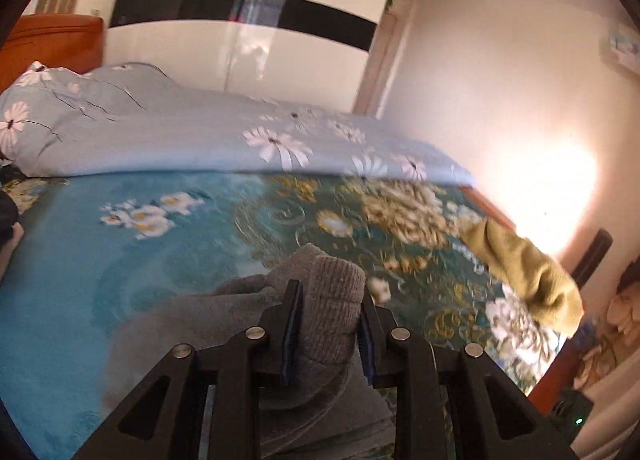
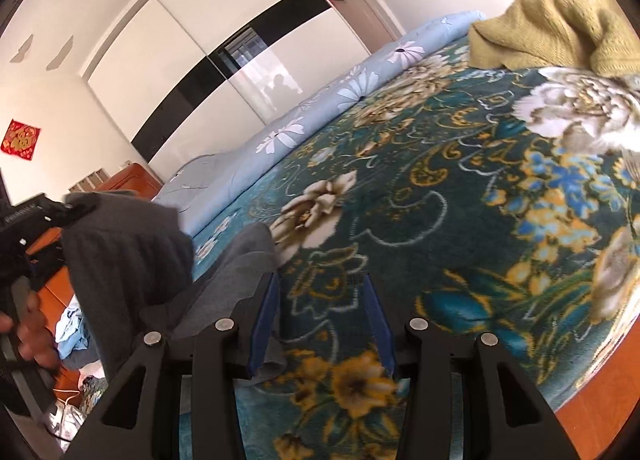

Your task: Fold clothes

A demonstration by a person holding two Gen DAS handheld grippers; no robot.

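Note:
A grey knit sweater (image 1: 248, 324) lies on the teal flowered blanket (image 1: 120, 260). My left gripper (image 1: 330, 334) is shut on a bunched ribbed cuff of the grey sweater (image 1: 334, 300) and holds it just above the bed. In the right wrist view the grey sweater (image 2: 128, 252) hangs lifted at the left from the other gripper. My right gripper (image 2: 322, 324) is open and empty over the blanket (image 2: 440, 220), its left finger beside the sweater's edge.
An olive-yellow knit garment (image 1: 532, 272) lies at the bed's far right edge, also in the right wrist view (image 2: 560, 24). A light blue daisy quilt (image 1: 200, 132) is rolled along the bed's far side. A white and black wardrobe (image 1: 240, 20) stands behind.

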